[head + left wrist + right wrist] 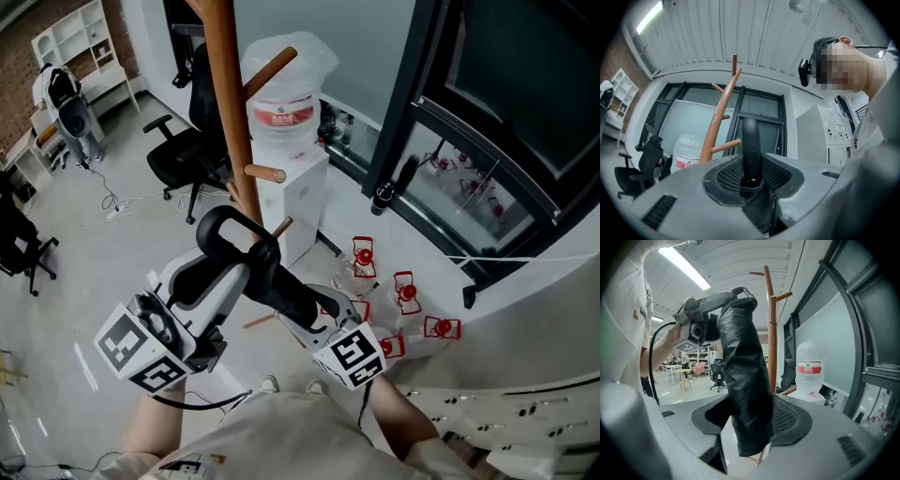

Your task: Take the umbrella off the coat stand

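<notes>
A black folded umbrella is held between both grippers in front of the wooden coat stand (230, 112). Its curved handle (228, 236) loops up beside the pole, close to a low peg (281, 226); contact there cannot be told. My left gripper (239, 267) is shut on the handle's stem (750, 150), which rises straight out of the jaws in the left gripper view. Lower down, my right gripper (314, 319) is shut on the furled black canopy (745, 390). The right gripper view shows the left gripper above on the handle, and the stand (772, 333) behind.
A water dispenser with a plastic-covered bottle (286, 98) stands right behind the stand. Black office chairs (183, 155) sit to the left. Small red-and-white items (403, 295) lie on the floor by the dark window frame (394, 141). Cables trail on the floor at left.
</notes>
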Demonstrator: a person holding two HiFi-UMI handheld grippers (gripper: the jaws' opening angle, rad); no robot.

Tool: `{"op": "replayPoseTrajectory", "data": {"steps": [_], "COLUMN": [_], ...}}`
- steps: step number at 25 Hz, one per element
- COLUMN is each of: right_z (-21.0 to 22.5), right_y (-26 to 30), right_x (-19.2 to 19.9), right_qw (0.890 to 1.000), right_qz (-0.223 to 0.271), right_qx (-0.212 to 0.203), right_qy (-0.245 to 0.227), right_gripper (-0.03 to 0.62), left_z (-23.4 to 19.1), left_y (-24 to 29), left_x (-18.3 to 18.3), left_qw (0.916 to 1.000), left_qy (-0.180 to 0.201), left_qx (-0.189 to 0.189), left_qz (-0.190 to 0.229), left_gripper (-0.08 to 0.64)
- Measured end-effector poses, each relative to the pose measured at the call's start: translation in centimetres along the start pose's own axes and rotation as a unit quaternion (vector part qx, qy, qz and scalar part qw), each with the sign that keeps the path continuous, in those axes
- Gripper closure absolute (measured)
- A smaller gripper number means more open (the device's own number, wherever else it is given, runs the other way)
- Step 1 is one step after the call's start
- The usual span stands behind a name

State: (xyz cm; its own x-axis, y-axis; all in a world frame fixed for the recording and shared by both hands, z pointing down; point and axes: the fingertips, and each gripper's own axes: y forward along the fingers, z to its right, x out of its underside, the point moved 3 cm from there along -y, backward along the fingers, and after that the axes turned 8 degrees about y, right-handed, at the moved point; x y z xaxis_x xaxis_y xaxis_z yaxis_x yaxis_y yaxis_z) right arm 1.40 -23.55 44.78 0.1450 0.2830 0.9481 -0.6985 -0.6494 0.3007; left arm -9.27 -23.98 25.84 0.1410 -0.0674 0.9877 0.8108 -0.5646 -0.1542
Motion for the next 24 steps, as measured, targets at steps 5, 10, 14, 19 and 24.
{"op": "replayPoseTrajectory", "data": {"steps": [5,10,14,19,24], "right_z": [-0.3,-0.3,-0.6,-0.7,-0.8], "right_y": [0.2,0.2,-0.1,-0.1,-0.3], "right_x": [0.2,0.5,0.4,0.4,0.4], "right_qw": [1.0,1.0,1.0,1.0,1.0], "right_qz": [-0.004,-0.005,-0.005,-0.006,-0.005], "right_qx": [-0.004,-0.003,-0.002,-0.002,-0.003], "right_qy": [0.007,0.007,0.007,0.006,0.005], "right_gripper": [0.334,0.334,0.334,0.334,0.334], "left_z": [-0.2,0.0,0.4,0.5,0.9], "left_y": [-0.1,-0.1,-0.3,-0.3,-0.3], "left_x": [0.1,0.2,0.1,0.0,0.0], "left_qw": [1.0,1.0,1.0,0.9999,0.9999], "left_qy": [0.0,0.001,0.003,0.005,0.006], "left_qx": [0.0,0.001,0.002,0.003,0.004], "left_qz": [-0.006,-0.008,-0.009,-0.012,-0.012], "left_gripper": [0.437,0.437,0.437,0.437,0.437]}}
